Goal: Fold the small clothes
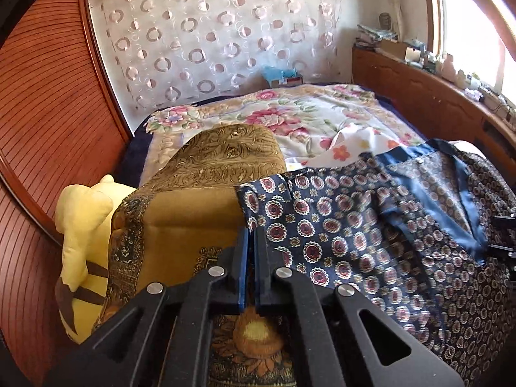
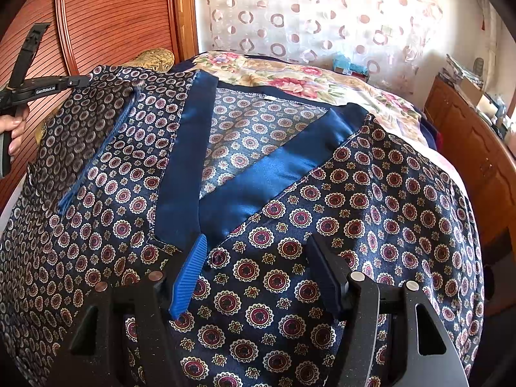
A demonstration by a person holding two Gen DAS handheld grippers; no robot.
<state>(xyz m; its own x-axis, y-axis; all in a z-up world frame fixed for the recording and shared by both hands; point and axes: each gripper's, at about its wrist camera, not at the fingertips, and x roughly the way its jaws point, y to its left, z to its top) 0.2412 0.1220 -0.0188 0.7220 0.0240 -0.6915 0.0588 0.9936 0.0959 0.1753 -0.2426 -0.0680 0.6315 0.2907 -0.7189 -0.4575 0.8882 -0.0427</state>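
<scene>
Spread wide, right gripper (image 2: 258, 277) hovers over the patterned navy garment (image 2: 322, 225); left gripper (image 1: 251, 242) is pressed together at its edge.

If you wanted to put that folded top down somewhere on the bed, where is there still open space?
The open patch is the floral bedspread beyond the navy patterned top, running to the circle-print curtain. It is crowded nearer: the gold cushion and yellow plush toy fill the wardrobe side, and the wooden ledge under the window is cluttered.
</scene>
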